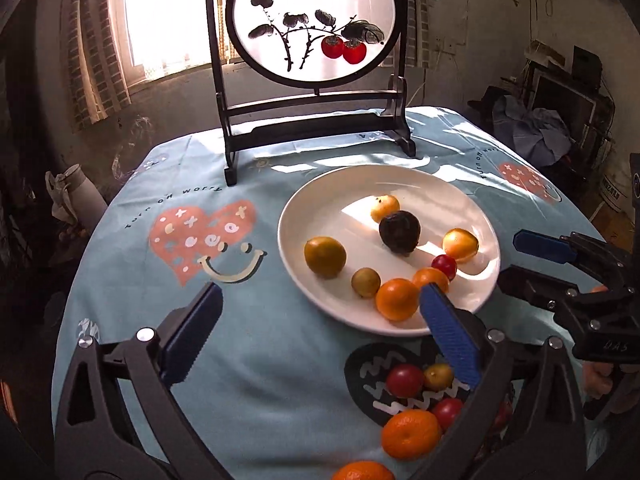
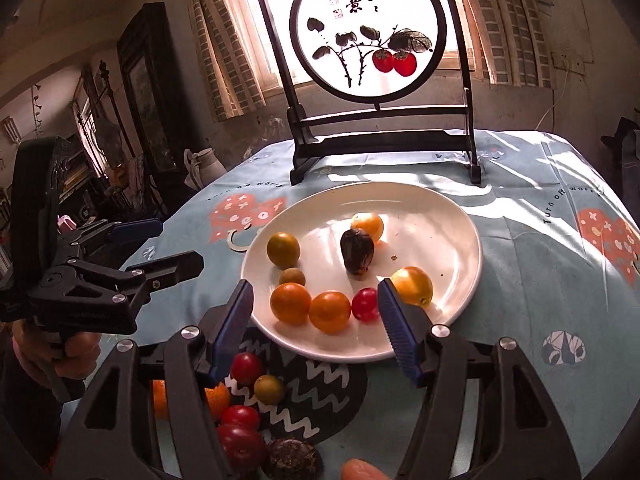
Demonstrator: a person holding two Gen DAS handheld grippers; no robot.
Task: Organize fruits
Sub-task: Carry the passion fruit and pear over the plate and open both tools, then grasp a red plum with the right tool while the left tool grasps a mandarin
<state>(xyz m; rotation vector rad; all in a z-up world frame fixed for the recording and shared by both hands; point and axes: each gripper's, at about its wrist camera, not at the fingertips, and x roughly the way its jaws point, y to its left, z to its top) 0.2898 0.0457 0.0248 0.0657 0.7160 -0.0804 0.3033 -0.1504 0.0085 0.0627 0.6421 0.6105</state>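
Note:
A white plate (image 1: 340, 200) (image 2: 440, 220) holds several small fruits: oranges (image 1: 397, 299), a dark fruit (image 1: 399, 232), a red one (image 1: 445, 266) and yellow-green ones (image 1: 325, 257). More loose fruit lies on the blue cloth in front of the plate: a red one (image 1: 404, 380) (image 2: 246, 368), an orange (image 1: 410, 434) and a dark one (image 2: 292, 460). My left gripper (image 1: 320, 292) (image 2: 180, 242) hovers open, wide, over the plate's near-left rim, holding nothing. Over the plate's front edge my right gripper (image 2: 315, 286) (image 1: 508, 258) stands open, its pads clear of the oranges seen between them.
A dark wooden stand with a round painted screen (image 1: 316, 20) (image 2: 368, 32) stands at the back of the table, behind the plate. A white jug (image 1: 76, 196) (image 2: 204, 168) sits beyond the table's left edge. The cloth (image 1: 260, 360) drops off at the rounded edges.

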